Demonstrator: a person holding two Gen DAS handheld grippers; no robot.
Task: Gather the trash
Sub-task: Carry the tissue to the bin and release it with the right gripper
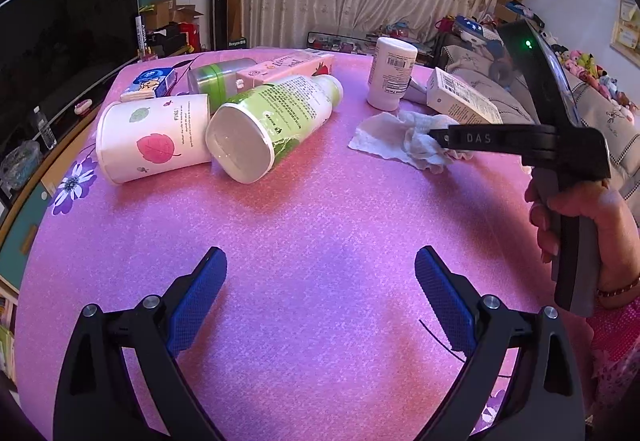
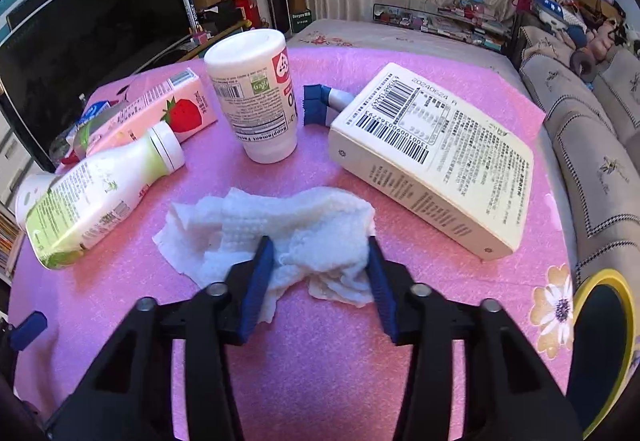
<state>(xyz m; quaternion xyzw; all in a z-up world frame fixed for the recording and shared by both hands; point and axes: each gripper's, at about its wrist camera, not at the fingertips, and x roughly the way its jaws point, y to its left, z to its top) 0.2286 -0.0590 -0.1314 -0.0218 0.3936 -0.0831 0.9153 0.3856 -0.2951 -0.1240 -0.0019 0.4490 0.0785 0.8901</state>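
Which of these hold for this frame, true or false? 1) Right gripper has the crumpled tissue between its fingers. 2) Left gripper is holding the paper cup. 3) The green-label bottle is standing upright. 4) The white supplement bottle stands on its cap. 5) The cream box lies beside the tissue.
1) True. The right gripper straddles the crumpled tissue, which bunches between both pads.
2) False. The left gripper is open over bare pink mat; the paper cup lies on its side, apart from it.
3) False. The green-label bottle lies on its side.
4) True. The white supplement bottle stands upside down, label text inverted.
5) True. The cream box lies just right of the tissue.
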